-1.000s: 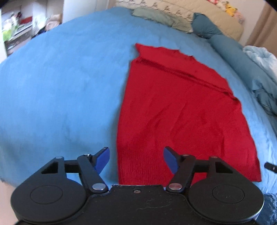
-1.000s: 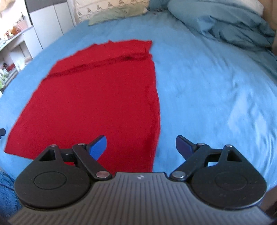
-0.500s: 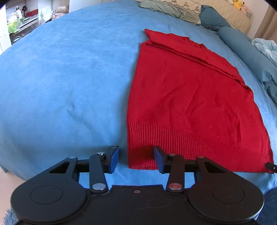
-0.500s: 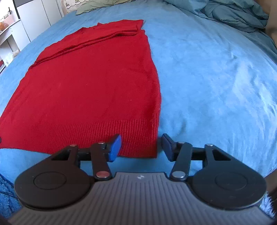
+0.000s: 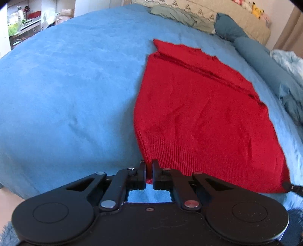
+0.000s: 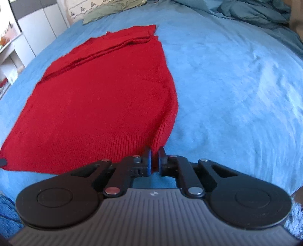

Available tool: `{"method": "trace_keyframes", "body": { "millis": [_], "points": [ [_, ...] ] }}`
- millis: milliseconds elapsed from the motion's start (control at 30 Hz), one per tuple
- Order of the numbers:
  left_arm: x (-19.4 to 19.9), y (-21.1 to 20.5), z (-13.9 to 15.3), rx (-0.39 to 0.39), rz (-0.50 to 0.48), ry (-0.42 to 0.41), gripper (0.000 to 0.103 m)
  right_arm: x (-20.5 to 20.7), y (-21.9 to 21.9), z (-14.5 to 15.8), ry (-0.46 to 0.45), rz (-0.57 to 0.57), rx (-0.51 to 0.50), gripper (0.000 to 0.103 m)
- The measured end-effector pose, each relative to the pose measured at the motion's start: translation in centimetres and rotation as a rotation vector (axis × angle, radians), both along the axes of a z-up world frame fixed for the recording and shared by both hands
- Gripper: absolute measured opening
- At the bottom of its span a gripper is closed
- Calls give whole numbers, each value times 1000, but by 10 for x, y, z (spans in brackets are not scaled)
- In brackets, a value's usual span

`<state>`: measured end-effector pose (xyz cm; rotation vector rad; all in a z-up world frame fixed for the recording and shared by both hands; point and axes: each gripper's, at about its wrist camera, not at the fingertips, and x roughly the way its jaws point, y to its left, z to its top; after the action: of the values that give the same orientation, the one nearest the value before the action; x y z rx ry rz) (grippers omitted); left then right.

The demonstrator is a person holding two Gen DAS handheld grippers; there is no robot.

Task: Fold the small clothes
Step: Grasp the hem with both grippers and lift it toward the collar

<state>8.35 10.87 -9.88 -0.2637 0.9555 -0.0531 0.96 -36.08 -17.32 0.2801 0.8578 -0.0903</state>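
Both tools sit low at the near edge of the blue bed (image 5: 66,85). The left tool (image 5: 149,166) pinches the red sweater's (image 5: 198,113) near left hem corner; the right tool (image 6: 155,154) pinches its near right corner. Only the left view shows the yellow plush toy (image 5: 257,11).

hem corners: I can't see either pinched corner of the red knit (image 5: 198,117), the left tongs (image 5: 149,168) and right tongs (image 6: 155,158) cover them
shelf stuff (image 5: 17,24): too tiny and blurry for me
bed (image 6: 236,94): cropped on all sides
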Motion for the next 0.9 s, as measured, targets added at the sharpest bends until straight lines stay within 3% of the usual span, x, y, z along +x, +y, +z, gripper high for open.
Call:
{"method": "trace_keyframes", "body": {
  "millis": [267,467,600,733,900],
  "points": [
    [9,6,56,-47,30,-147,5,9,-14,55,-144,-6,54,21],
    [62,-1,102,-59,50,-281,5,56,-22,105,-273,21,75,21],
    [130,-10,125,-70,67,-359,5,121,-27,130,-333,19,44,21],
    [209,-19,133,-60,122,-409,5,212,-26,145,-373,5,20,21],
    [326,-35,98,-35,190,-377,5,341,-26,127,-375,-9,-24,21]
  ]
}}
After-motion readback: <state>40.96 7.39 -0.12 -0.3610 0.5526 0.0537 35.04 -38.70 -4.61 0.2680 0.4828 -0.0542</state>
